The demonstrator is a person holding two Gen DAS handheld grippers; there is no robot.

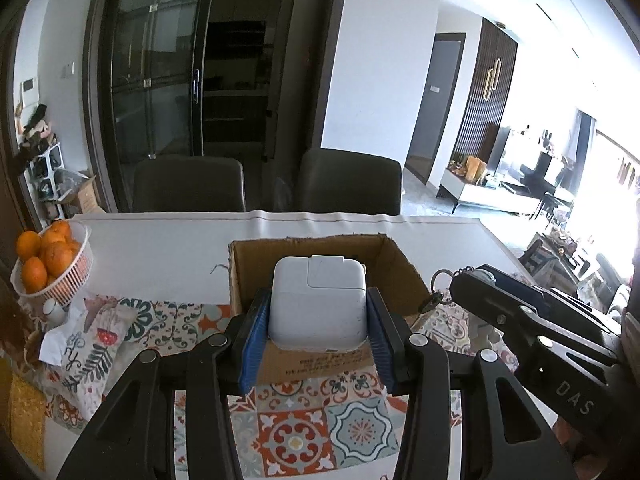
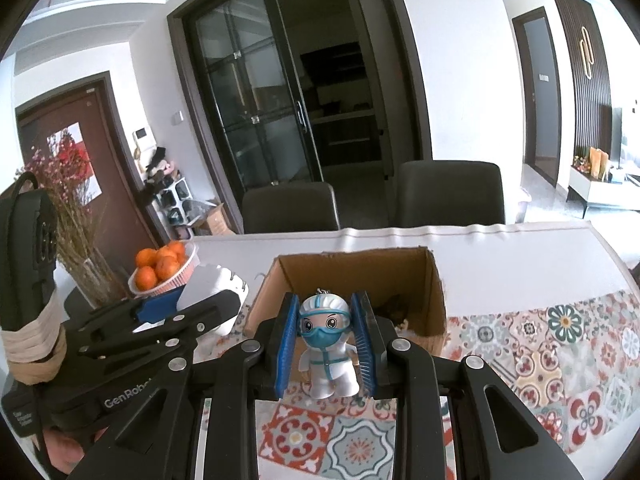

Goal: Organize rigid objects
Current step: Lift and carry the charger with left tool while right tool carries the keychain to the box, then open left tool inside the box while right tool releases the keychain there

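My left gripper (image 1: 318, 320) is shut on a white square power adapter (image 1: 318, 304) and holds it above the near edge of an open cardboard box (image 1: 394, 268). My right gripper (image 2: 326, 344) is shut on a small figurine key ring (image 2: 326, 344) in a white suit, blue mask and goggles, held upright in front of the same box (image 2: 434, 300). The left gripper with the adapter (image 2: 208, 284) shows at the left of the right wrist view. The right gripper body (image 1: 532, 320) shows at the right of the left wrist view, with a metal key ring (image 1: 440, 280) by it.
A white basket of oranges (image 1: 52, 264) stands at the table's left, also in the right wrist view (image 2: 164, 268). A vase of dried flowers (image 2: 80, 240) is beside it. A patterned cloth (image 1: 296, 428) covers the near table. Two dark chairs (image 1: 348, 184) stand behind the table.
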